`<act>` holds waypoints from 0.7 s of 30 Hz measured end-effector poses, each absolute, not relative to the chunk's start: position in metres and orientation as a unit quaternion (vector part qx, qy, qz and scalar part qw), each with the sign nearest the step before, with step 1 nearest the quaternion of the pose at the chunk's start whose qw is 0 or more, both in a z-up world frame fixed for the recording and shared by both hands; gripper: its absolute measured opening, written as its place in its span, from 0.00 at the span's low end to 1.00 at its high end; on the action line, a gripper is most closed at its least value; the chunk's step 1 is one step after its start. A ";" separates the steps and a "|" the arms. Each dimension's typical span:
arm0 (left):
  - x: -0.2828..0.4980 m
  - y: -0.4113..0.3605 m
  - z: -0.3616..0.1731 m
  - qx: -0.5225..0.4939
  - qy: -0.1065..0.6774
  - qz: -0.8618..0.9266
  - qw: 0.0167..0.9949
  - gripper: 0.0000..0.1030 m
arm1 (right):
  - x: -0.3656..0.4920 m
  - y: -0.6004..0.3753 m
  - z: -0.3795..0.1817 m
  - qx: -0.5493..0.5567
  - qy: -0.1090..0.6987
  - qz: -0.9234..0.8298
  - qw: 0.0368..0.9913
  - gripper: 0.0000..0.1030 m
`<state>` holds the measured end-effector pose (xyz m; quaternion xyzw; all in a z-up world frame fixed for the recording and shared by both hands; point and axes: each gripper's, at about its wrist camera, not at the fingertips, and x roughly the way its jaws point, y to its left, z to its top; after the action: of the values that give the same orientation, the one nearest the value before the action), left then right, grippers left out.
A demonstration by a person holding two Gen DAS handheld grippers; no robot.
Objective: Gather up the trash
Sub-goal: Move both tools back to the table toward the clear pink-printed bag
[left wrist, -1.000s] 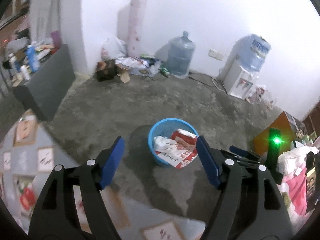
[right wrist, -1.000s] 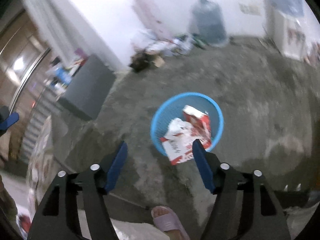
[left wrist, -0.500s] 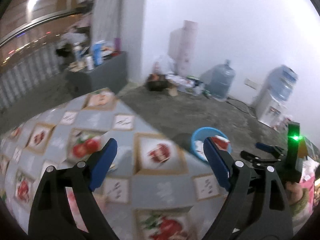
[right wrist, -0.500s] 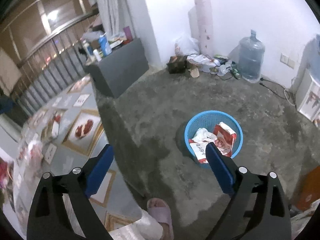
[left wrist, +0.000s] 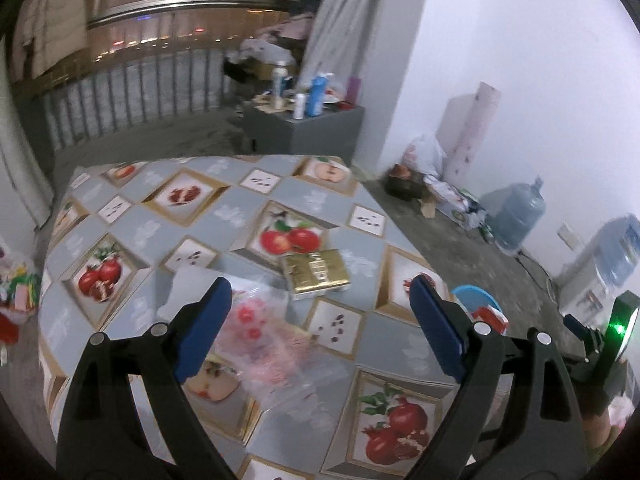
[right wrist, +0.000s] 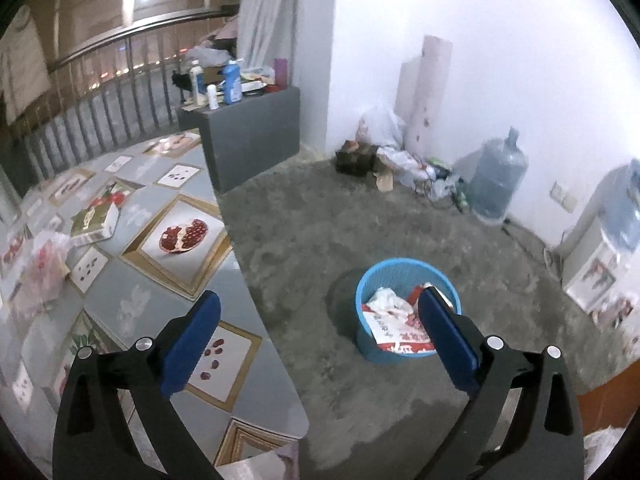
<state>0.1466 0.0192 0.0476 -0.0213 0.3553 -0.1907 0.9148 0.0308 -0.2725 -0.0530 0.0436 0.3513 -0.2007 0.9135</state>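
Now swung back from the bin [right wrist: 406,312] to the table [left wrist: 224,216], my left gripper [left wrist: 320,320] hangs released and empty above the clear bag [left wrist: 260,340], gold box [left wrist: 315,273] just beyond. My right gripper [right wrist: 320,340], also spread empty, hovers between table edge and bin. Next pickup looks imminent.
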 end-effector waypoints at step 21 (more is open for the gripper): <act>0.147 0.046 0.036 -0.029 0.367 -0.135 0.920 0.84 | 0.043 -0.230 -0.057 0.048 0.355 -0.094 0.929 0.93</act>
<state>0.1474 0.0458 0.0363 -0.0287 0.3669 -0.1351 0.9199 0.0427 -0.2296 -0.0570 0.0481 0.3550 -0.0937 0.9289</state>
